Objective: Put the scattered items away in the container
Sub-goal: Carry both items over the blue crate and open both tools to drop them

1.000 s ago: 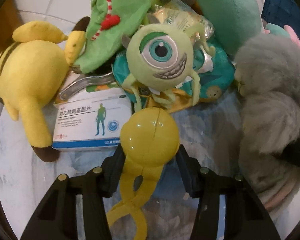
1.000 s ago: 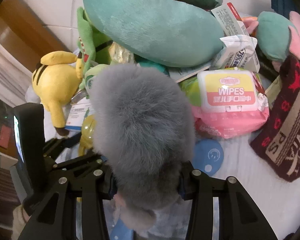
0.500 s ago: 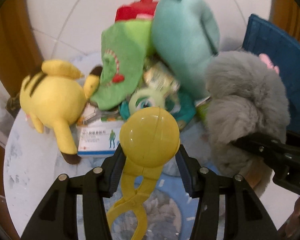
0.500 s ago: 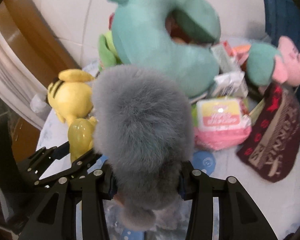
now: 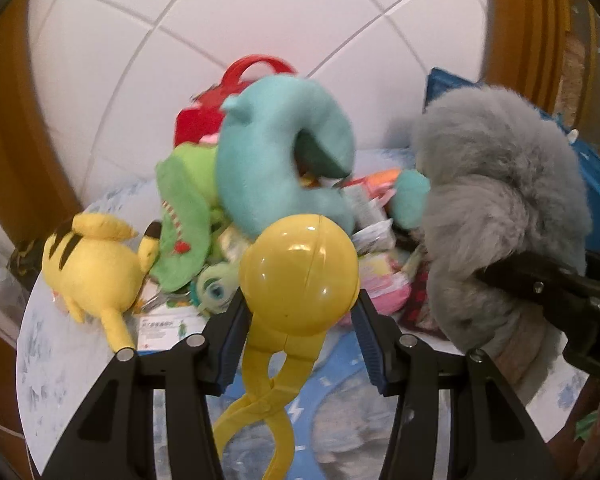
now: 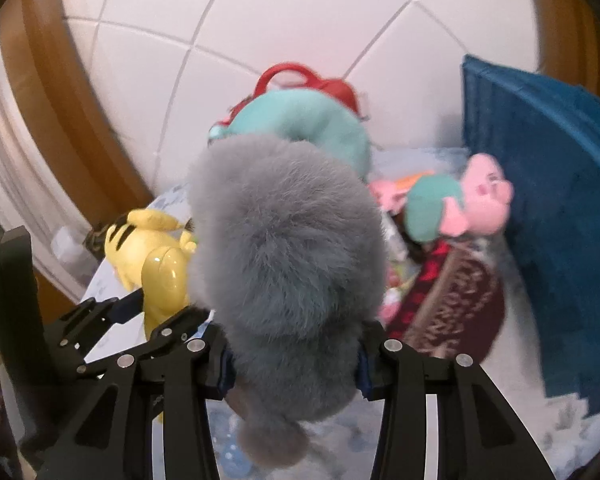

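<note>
While the left gripper (image 5: 298, 330) squeezes a yellow ball scoop (image 5: 299, 276) tight between its jaws, the right gripper (image 6: 292, 364) is clamped on a fluffy grey toy (image 6: 286, 248). Both are held up over the near edge of the table (image 5: 56, 356). Beyond them lies a toy pile. A blue bin (image 6: 556, 184) stands at the right edge; what is inside is hidden.

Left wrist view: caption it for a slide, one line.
Left gripper holds a yellow ball-shaped clamp toy above the cluttered table, beside the gray fluffy plush.
</note>
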The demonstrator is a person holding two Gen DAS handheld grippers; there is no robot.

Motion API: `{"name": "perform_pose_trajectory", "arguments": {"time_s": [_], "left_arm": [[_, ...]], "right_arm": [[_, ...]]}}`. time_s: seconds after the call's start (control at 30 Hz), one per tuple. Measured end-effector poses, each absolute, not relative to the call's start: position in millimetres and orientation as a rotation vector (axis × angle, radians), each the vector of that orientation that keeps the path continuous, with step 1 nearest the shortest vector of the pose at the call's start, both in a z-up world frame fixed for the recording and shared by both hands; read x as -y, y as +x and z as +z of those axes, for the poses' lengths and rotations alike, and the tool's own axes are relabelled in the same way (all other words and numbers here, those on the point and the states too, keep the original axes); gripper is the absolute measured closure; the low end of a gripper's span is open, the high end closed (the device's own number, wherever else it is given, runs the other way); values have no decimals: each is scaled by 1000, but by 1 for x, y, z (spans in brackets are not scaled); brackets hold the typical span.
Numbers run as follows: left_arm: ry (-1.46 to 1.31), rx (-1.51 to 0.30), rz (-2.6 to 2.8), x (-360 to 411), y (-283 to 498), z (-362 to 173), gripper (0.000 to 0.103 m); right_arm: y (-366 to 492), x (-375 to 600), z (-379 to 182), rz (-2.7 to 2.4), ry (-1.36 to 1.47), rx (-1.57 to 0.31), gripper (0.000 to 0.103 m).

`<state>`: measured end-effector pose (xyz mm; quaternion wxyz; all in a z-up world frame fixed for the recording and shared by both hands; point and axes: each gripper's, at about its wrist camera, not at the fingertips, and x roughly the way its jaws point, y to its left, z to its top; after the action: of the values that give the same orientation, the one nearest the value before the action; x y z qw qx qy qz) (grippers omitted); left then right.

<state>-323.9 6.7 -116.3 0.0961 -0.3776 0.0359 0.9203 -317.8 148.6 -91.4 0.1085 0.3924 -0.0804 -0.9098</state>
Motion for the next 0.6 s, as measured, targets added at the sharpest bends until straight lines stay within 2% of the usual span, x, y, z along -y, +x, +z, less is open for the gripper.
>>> {"name": "perform_pose_trajectory", "arguments": {"time_s": [0.3, 0.6], "left_arm": [[-915, -123, 2747, -111, -310, -44, 53], [-759, -138, 2719, -292, -307, 30, 53]], "right_arm": [[-296, -248, -25, -2790, 966, 306, 60], [-269, -427, 39, -2909, 773, 347, 61]]}}
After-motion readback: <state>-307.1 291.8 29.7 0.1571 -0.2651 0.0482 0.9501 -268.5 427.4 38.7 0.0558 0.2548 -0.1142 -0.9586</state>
